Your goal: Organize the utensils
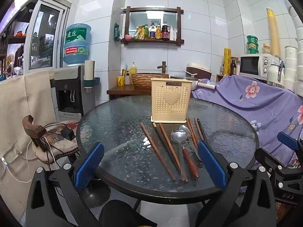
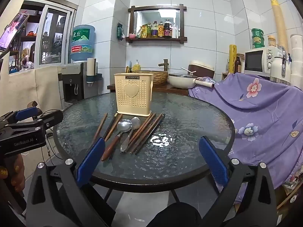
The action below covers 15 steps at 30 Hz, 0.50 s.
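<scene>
1. Round glass table (image 1: 117, 124) fills the middle.
2. Cream utensil holder (image 1: 171, 100) stands upright at 12 o'clock on it.
3. Left gripper (image 1: 151, 162) and right gripper (image 2: 151, 160) hover at 6 o'clock, jaws wide apart, empty.
4. Chopsticks (image 1: 157, 151) and spoons (image 1: 179, 136) lie loose just before the holder.

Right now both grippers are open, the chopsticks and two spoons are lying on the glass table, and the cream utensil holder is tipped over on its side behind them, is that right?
Not quite. The utensil holder stands upright, not tipped over; the right wrist view shows it clearly. The rest holds: the left gripper and right gripper are open, and the chopsticks and two spoons lie on the glass table in front of it.
</scene>
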Tool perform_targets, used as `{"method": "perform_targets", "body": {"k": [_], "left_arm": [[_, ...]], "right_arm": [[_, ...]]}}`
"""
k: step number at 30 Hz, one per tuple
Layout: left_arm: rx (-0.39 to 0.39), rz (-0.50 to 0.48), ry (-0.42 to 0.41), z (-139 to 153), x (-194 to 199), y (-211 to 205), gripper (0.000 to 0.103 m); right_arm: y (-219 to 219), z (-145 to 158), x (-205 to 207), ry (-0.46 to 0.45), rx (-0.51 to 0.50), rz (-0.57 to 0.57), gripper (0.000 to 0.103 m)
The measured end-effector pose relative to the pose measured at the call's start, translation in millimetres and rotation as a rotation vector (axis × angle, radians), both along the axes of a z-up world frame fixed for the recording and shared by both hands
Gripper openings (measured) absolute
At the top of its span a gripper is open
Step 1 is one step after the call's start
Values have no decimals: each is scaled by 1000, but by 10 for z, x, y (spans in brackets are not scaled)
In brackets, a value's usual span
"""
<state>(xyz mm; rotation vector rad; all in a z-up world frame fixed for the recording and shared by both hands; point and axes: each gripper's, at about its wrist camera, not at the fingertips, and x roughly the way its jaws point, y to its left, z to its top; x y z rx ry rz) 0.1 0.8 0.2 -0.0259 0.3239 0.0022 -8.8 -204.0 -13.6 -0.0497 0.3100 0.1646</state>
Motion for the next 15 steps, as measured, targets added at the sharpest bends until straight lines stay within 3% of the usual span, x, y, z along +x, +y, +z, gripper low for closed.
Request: {"method": "perform_targets", "body": {"k": [15], "left_arm": [[4,-1,2,9,42,19,97]], "right_arm": [[57,-36,-9,-4,13,1,98]]}}
